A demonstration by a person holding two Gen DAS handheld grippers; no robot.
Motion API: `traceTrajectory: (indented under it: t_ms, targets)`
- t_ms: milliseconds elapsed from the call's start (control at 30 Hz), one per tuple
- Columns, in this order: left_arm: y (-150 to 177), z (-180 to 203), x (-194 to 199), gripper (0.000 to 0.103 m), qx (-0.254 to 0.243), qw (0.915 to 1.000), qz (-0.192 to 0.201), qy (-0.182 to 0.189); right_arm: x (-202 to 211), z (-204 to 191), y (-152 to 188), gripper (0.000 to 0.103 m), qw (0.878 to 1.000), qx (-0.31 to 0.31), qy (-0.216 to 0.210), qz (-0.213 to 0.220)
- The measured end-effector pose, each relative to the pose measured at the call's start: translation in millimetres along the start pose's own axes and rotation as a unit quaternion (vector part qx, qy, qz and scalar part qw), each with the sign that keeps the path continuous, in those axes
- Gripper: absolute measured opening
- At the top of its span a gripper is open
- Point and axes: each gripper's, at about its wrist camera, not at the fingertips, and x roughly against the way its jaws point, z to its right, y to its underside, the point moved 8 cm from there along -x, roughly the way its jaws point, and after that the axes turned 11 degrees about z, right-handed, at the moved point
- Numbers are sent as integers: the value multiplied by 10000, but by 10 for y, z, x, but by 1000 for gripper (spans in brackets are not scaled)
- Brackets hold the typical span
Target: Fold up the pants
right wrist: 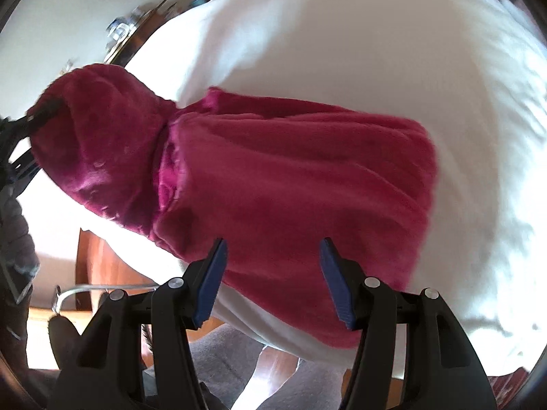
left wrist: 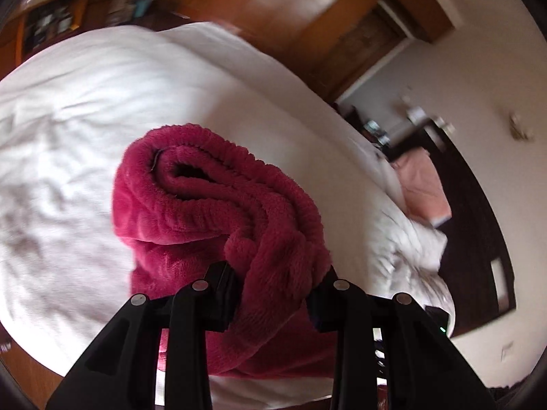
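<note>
Bedding, a white duvet (left wrist: pixel 85 109), covers the bed we work over; wooden doors (left wrist: pixel 301 3) stand behind. Magenta fleece pants (right wrist: pixel 290 184) lie on it, bunched end lifted. Left hand-held gripper (left wrist: pixel 273 294) clamps the pants; right hand-held gripper (right wrist: pixel 273 273) hovers, jaws apart.

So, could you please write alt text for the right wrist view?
The open right claw hovers over fuzzy magenta fleece pants lying on a white bedsheet. At the left edge, the left claw lifts one bunched end of the pants.
</note>
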Motion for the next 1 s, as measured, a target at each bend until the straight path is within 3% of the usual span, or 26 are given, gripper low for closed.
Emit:
traceTrajectory:
  t_ms: [167, 367, 467, 700, 867, 1000]
  targets:
    - [241, 741, -108, 32, -658, 9969, -234, 370, 196, 414, 58, 58, 9986, -499, 17, 162]
    - [800, 1515, -336, 32, -1328, 9846, -788, 817, 350, 787, 181, 58, 9960, -837, 151, 270]
    - [1136, 1725, -552, 32, -1659, 9766, -1105, 811, 413, 944, 249, 58, 9938, -1057, 176, 312]
    - [1736, 1843, -924, 33, -2200, 9566, -1727, 816, 487, 1140, 320, 58, 9883, -1408, 295, 497]
    - [2069, 1851, -1080, 34, -2493, 9462, -1954, 665, 639, 1274, 320, 58, 9863, -1496, 362, 598]
    - [2271, 1866, -1188, 55, -2425, 9468, -2036, 580, 702, 1268, 99, 58, 9866, -1388, 298, 799]
